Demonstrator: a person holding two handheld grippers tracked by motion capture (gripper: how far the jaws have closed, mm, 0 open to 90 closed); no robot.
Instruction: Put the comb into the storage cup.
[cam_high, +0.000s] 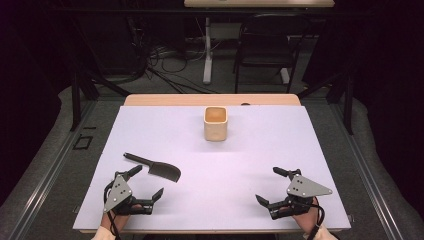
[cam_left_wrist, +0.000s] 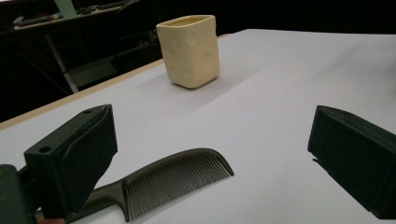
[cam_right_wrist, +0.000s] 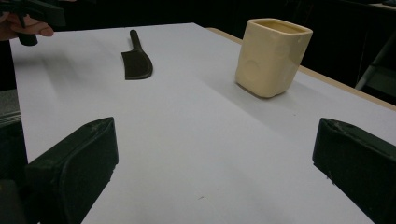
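One dark comb (cam_high: 155, 167), one cream cup (cam_high: 215, 123) and two tongs sit on one table (cam_high: 260, 150).

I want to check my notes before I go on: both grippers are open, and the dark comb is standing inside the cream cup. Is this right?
Not quite. The dark comb is not in the cream cup; it lies flat on the white table, near the left gripper, as the high view shows. The rest holds: both the left and the right gripper are open.

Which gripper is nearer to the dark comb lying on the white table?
Left. The left gripper sits just near-side of the comb, jaws open, not touching it. The right gripper rests open far across the table, well to the comb's right.
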